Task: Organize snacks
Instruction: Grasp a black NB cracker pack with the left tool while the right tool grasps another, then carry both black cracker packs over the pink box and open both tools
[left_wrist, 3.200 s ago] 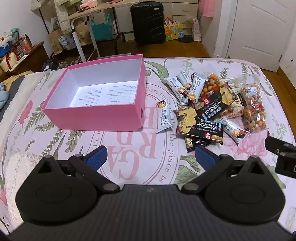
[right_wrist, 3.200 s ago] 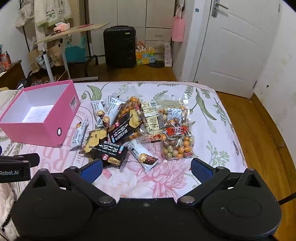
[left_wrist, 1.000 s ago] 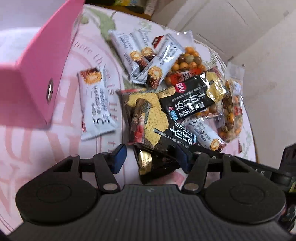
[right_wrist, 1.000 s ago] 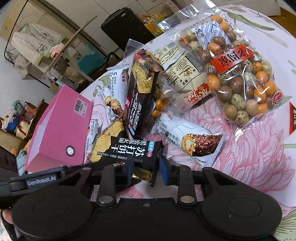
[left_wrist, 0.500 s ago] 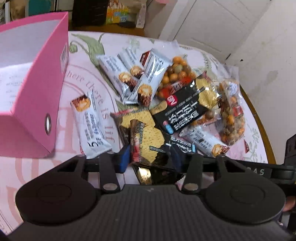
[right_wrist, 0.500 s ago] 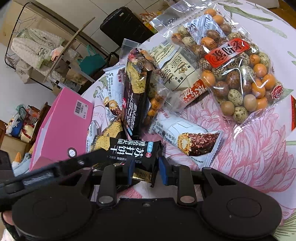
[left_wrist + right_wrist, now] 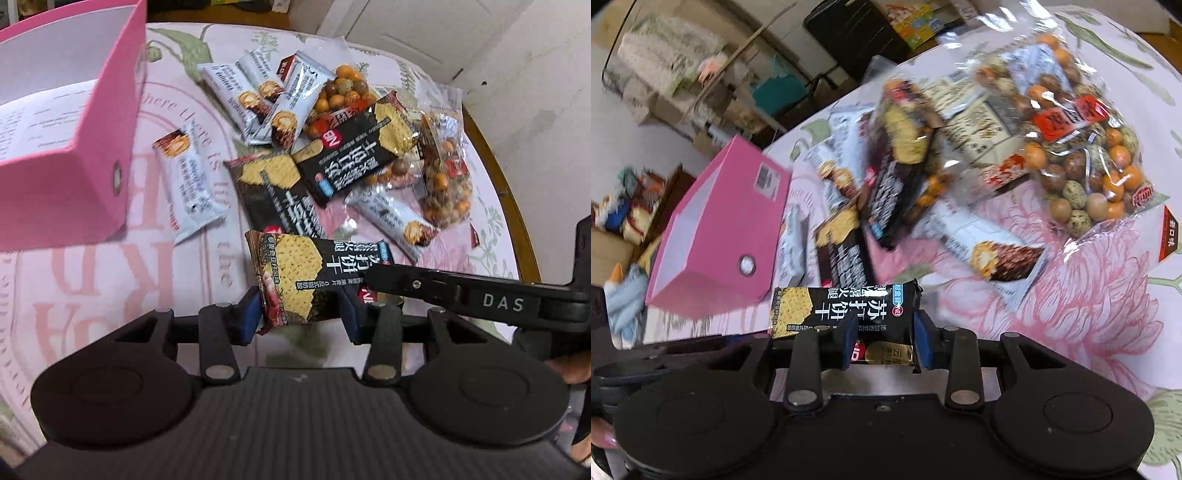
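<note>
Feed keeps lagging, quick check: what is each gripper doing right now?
Left gripper: jaws opening, pads on one end of the black cracker packet.
Right gripper: jaws opening, pads on its other end.

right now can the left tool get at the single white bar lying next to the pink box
Probably not yet: the left tool has the black cracker pack between its opening jaws. The way to the white bar beside the pink box looks bare.

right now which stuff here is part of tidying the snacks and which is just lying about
For the job:
- cracker pack, between both tongs, which are opening
- pink box
- wafer bars
- bags of coated nuts

Lying about:
- suitcase
- teal bag
- flowered bedspread
</note>
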Demonstrator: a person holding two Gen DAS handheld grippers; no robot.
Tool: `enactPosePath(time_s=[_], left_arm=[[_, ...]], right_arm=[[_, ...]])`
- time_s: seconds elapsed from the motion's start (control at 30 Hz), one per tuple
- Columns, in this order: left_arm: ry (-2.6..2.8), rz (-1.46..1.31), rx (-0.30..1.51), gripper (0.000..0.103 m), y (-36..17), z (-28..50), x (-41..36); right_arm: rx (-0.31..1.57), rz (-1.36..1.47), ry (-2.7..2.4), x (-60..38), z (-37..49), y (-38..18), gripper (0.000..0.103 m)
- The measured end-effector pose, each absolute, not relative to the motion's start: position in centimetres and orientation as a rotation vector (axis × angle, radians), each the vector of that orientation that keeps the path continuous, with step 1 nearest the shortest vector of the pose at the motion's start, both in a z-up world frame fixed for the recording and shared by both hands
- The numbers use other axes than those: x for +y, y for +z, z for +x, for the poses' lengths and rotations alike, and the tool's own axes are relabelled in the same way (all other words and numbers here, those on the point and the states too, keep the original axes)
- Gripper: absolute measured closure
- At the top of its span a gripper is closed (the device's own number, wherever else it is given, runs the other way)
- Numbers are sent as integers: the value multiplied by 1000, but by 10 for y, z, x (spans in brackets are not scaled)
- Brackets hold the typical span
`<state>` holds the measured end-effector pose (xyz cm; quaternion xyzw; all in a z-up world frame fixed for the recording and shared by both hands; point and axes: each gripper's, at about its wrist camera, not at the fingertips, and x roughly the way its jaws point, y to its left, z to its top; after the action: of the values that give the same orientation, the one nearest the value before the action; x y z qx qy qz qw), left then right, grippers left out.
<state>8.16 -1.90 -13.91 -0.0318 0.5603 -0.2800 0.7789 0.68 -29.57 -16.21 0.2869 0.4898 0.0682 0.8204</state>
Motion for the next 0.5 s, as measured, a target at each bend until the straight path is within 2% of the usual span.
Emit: enactPosePath(time_s=[0.5], left_arm=[[-579,-88,1180,60,-86,55,56]], right_arm=[[1033,384,290,-219,-1,-83,60]])
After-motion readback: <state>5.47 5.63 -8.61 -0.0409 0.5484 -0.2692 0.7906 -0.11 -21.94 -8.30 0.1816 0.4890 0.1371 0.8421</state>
